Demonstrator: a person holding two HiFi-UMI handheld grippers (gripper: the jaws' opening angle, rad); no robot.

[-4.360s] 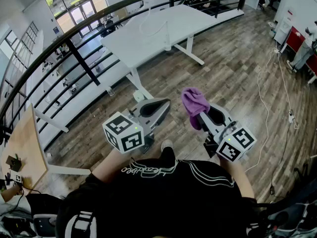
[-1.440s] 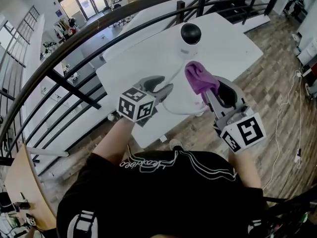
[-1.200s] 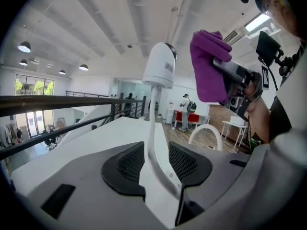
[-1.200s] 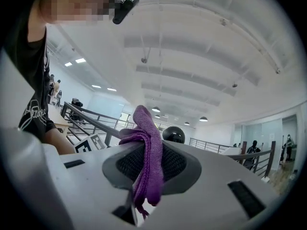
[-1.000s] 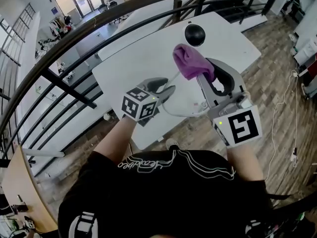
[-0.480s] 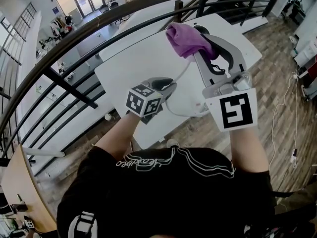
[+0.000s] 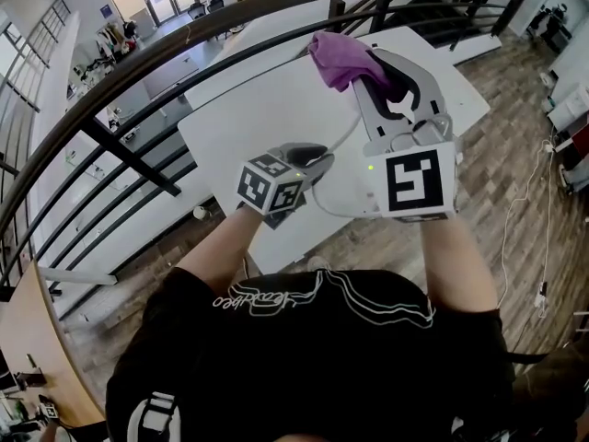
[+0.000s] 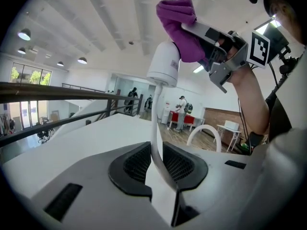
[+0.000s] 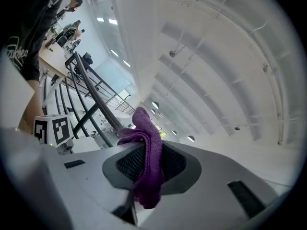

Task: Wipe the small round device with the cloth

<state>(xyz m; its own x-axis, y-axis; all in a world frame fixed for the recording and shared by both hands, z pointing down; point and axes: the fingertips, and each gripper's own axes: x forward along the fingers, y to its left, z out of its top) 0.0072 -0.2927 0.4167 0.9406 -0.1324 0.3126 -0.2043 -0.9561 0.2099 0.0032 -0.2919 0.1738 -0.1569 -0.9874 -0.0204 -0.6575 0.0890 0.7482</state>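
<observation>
**Left tool** [image 8: 156, 161]: narrow. Its jaws have just been closing, and the pads clamp the thin white stem [image 8: 154, 123] that carries the small round device [image 8: 164, 67]. You grip below the device. My judgement is that this steadies it, since a head on so slender a stem would swing away under a wipe.

**Right tool** [image 9: 146, 163]: closed on the purple cloth [image 9: 149, 176]. One fold is pinched between the pads, and a bunch stands proud of the tips as the wiping face. In the left gripper view that bunch lies against the upper side of the device, apparently touching. The wipe looks begun or about to begin. In the head view the device is hidden behind the cloth and the right tool.

**Pose:** your left forearm reaches forward and low, with its tool tipped slightly down, below the device. Your right forearm is raised, with its tool about level with the device's top. It is rolled so the marker cube [image 7: 411, 180] squarely faces your head. The table [image 7: 248, 109] lies beneath the device.
</observation>
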